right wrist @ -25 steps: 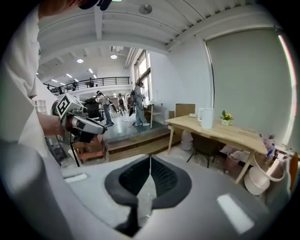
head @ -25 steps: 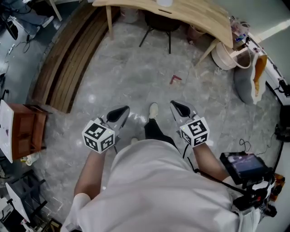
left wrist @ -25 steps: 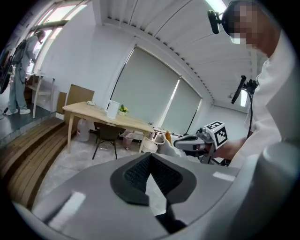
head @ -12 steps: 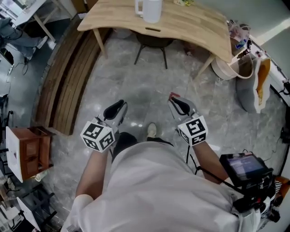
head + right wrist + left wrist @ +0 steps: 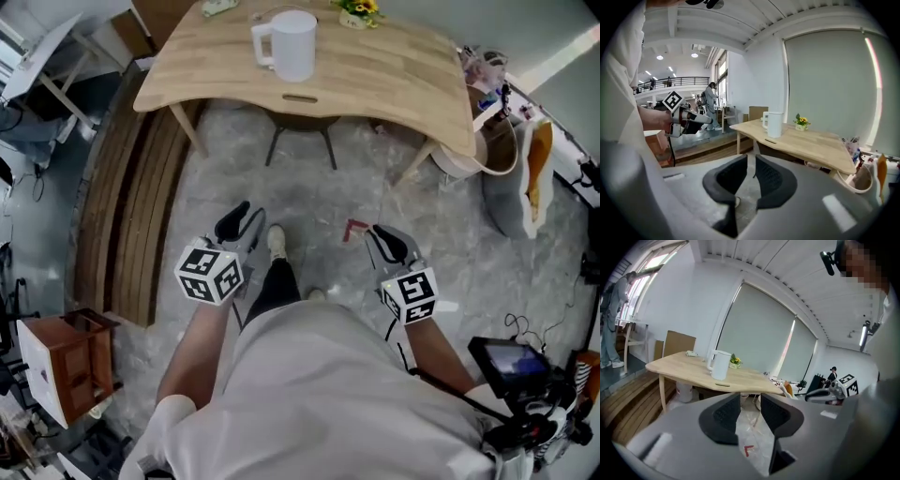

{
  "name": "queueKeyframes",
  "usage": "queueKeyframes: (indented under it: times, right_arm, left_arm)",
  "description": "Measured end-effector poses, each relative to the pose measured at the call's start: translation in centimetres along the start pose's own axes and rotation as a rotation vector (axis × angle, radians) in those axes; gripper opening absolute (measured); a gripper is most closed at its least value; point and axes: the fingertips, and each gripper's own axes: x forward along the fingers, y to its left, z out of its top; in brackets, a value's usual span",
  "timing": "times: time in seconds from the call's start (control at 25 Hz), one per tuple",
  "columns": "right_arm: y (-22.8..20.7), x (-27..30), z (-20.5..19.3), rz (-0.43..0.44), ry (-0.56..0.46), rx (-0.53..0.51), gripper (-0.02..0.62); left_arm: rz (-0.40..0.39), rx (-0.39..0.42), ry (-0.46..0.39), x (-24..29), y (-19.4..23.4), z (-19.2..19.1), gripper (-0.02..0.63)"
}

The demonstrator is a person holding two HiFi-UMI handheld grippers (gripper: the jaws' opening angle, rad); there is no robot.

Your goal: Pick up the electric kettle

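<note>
We held both claws low over the grey floor (image 5: 309, 197), well short of the desk (image 5: 394, 66). Our left claw (image 5: 236, 223) had just been opening. In the left gripper view its two dark pads stood a moderate gap apart, with nothing between them. Only the floor and a small red mark (image 5: 354, 228) showed through the gap. Our right claw (image 5: 389, 244) had its pads nearer each other, parted by a narrow slit, and that slit was empty too. Neither claw touched anything.

The electric kettle (image 5: 292, 44) was white and stood upright on the light wooden desk, well apart from both claws. It sat towards the desk's left half in the head view, with its handle turned to that view's left. A small pot of yellow flowers (image 5: 354, 7) stood on the desk behind the kettle and to its right. A dark stool (image 5: 302, 127) was tucked beneath the desk's near edge. Long wooden planks (image 5: 131, 197) lay on the floor to our left. One of our shoes (image 5: 276, 241) showed just beside the left claw, on the side nearer the right claw.
</note>
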Motion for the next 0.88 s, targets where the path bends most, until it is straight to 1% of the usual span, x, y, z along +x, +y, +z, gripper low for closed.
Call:
queueKeyframes:
  times: [0.12, 0.28, 0.48, 0.64, 0.8, 0.88]
  right_arm:
    - [-2.2, 3.5, 1.7, -0.046, 0.016, 0.018, 0.049]
    - [-4.9, 8.9, 6.2, -0.105, -0.003, 0.044, 0.051]
    - [-6.7, 15.0, 10.9, -0.145, -0.022, 0.06, 0.051]
    - [-7.8, 18.0, 11.9, -0.139, 0.009, 0.044, 0.051]
    - [-11.0, 20.2, 11.8, -0.121, 0.046, 0.056, 0.051]
    - [-12.9, 21.4, 11.9, -0.095, 0.062, 0.062, 0.051]
  left_arm:
    - [0.018, 0.007, -0.017, 4.5, 4.7, 3.2, 0.162]
    - [0.064, 0.063, -0.009, 10.9, 11.4, 7.8, 0.175]
    - [0.101, 0.116, 0.003, 17.7, 17.9, 12.4, 0.187]
    - [0.166, 0.139, 0.017, 23.5, 22.0, 13.9, 0.201]
    - [0.231, 0.11, 0.021, 29.2, 25.2, 15.1, 0.201]
    - [0.275, 0.116, 0.023, 32.0, 26.6, 15.9, 0.208]
